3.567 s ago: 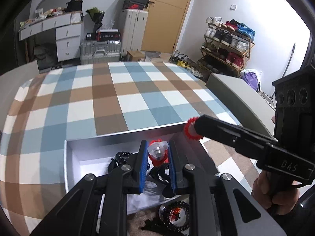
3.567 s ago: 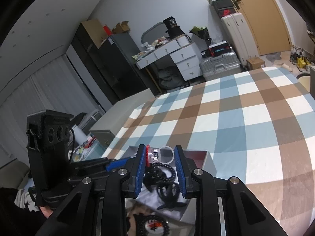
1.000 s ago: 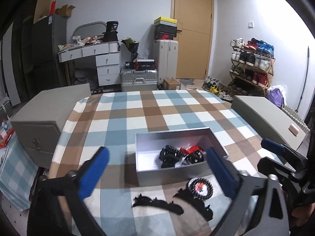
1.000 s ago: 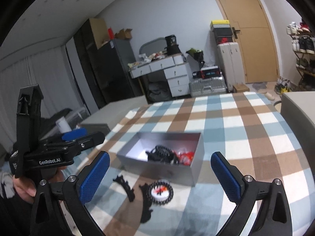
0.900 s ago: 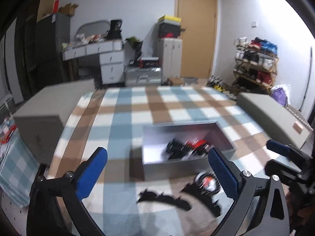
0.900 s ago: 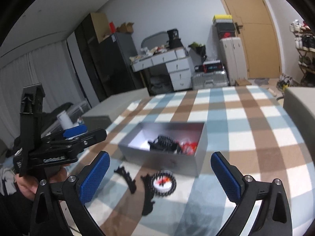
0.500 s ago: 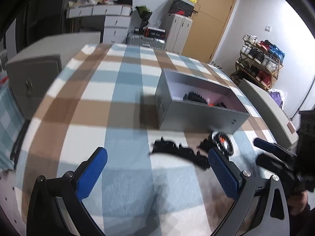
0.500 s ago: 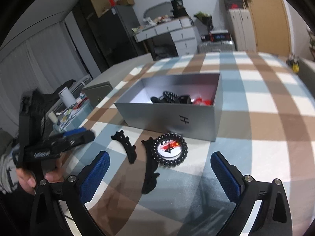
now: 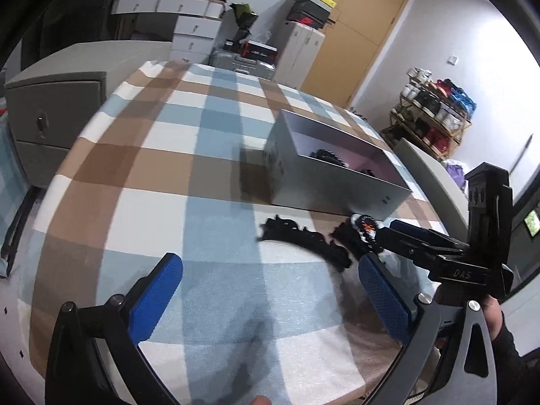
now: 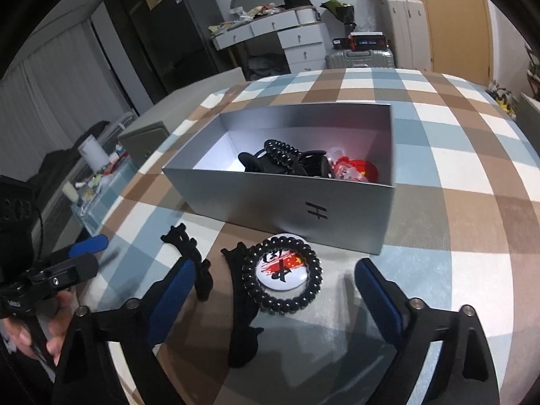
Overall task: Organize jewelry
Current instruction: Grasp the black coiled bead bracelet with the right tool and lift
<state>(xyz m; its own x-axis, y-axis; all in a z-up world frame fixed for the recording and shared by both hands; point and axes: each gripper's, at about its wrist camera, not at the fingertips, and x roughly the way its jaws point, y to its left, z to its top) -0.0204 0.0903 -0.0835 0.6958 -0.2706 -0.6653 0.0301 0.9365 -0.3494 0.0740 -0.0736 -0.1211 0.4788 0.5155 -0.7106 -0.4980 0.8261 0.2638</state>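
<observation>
A silver box point(image 10: 351, 214) on the checked cloth holds black beaded bracelets point(image 10: 281, 155), black clips and red pieces point(image 10: 357, 170). In front of it lie a black bead bracelet point(image 10: 283, 298) around a white round badge point(image 10: 282, 268), and two black hair clips point(image 10: 192, 256) point(image 10: 241, 307). My right gripper point(image 10: 273, 287) is open and empty, its jaws standing either side of the bracelet and badge. My left gripper point(image 9: 270, 290) is open and empty, low over the cloth left of the clips point(image 9: 303, 238). The box also shows in the left wrist view point(image 9: 337, 182).
A grey cabinet point(image 9: 57, 101) stands left of the table. A second grey unit point(image 9: 428, 172) stands at its right. A desk with drawers point(image 10: 287, 37), suitcases and a shoe rack point(image 9: 435, 121) are behind. The table edge is near me.
Both grippers have dropped and moved closer to the table. The right one now brackets the bracelet and badge. Both stay wide open. The items on the cloth have not moved.
</observation>
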